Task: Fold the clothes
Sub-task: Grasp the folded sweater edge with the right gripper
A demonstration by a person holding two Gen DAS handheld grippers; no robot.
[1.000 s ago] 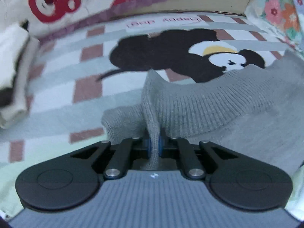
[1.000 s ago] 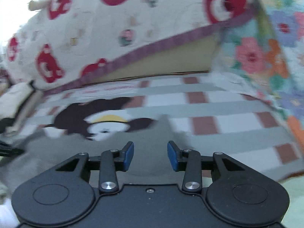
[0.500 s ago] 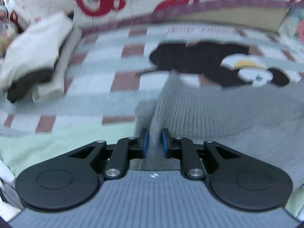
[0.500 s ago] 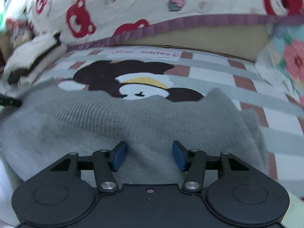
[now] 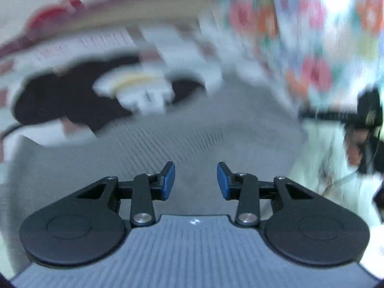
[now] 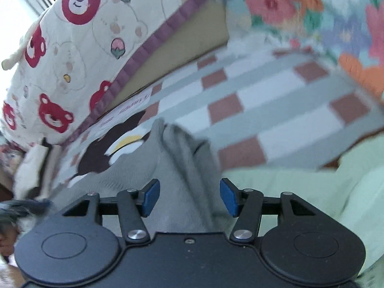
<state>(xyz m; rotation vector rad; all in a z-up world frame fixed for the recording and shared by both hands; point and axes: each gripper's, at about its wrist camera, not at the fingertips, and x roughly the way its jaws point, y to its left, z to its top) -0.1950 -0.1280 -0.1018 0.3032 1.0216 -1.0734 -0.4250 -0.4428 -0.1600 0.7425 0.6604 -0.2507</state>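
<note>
I'm working in a home bedroom, on a bed. Evidence: checked blanket (image 6: 276,110) with a cartoon dog print (image 6: 100,158) as the work surface, a bear-print quilt (image 6: 79,48) bunched along the far edge, and a floral duvet (image 6: 324,16) at the right. A pale green sheet (image 6: 300,192) shows at the near edge.

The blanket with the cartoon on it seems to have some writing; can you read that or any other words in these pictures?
White label on the checked blanket, above the dark cartoon figure: printed letters at, tilted and too blurred to read.
The same label in the left wrist view: smeared, unreadable.
Bear-print cover: pictures only, no words I can make out.
Nothing else carries text.
</note>
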